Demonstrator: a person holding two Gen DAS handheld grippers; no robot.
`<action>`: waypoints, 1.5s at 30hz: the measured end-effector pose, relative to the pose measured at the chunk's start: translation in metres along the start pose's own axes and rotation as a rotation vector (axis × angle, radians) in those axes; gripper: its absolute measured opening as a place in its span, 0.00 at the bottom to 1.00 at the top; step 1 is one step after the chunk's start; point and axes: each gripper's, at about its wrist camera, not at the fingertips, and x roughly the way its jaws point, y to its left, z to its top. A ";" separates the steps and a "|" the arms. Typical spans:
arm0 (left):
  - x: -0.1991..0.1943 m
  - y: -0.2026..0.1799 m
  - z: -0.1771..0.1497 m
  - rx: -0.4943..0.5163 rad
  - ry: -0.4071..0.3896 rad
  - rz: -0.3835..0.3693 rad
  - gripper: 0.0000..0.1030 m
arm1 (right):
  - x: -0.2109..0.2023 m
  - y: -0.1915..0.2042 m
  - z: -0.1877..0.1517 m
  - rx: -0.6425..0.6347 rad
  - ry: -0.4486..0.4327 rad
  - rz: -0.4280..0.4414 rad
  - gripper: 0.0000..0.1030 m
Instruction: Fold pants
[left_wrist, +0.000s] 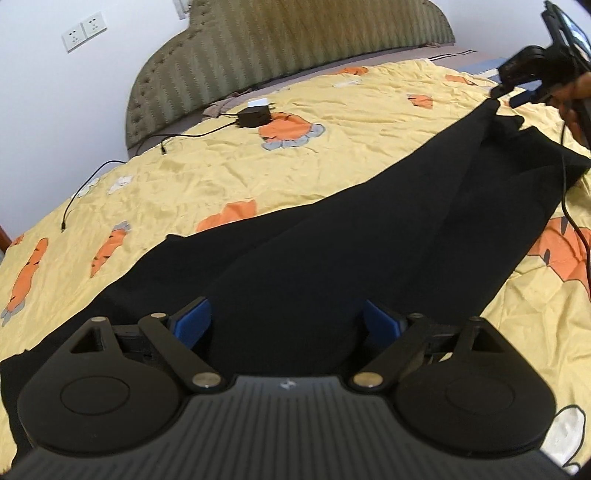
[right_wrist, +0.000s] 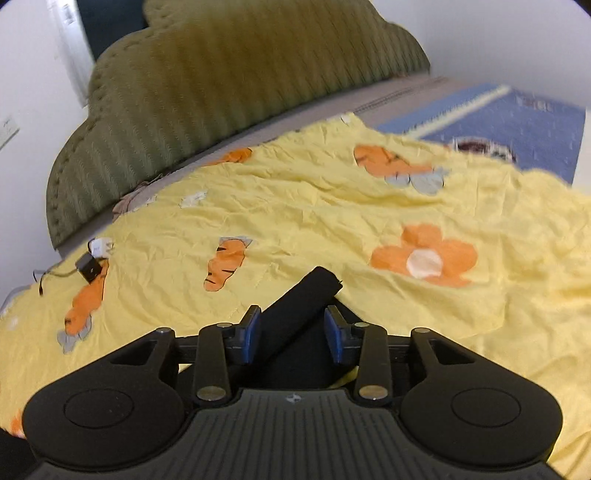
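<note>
Pants (left_wrist: 332, 236) lie lengthwise on the yellow bedspread (left_wrist: 221, 173); left claw (left_wrist: 284, 321) gapes wide, gripping nothing; right claw (right_wrist: 291, 332), part-open, straddles the leg end unpinched; the fold may spring apart.

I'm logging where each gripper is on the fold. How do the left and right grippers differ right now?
The left gripper has its jaws spread wide; the right gripper has a narrower gap. The left gripper sits over the broad spread of the black pants; the right gripper is at a narrow end, which lies between its pads. Both have blue pads and point down at the yellow bedspread.
</note>
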 end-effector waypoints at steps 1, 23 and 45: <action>0.000 -0.002 0.000 0.008 -0.003 -0.003 0.86 | 0.006 -0.001 0.000 0.022 0.024 -0.006 0.35; 0.026 -0.032 0.005 0.151 -0.070 0.000 0.77 | -0.025 0.018 -0.029 0.210 0.081 0.271 0.05; 0.039 -0.078 0.029 0.157 -0.020 -0.098 0.40 | -0.086 0.016 -0.005 0.184 -0.031 0.354 0.05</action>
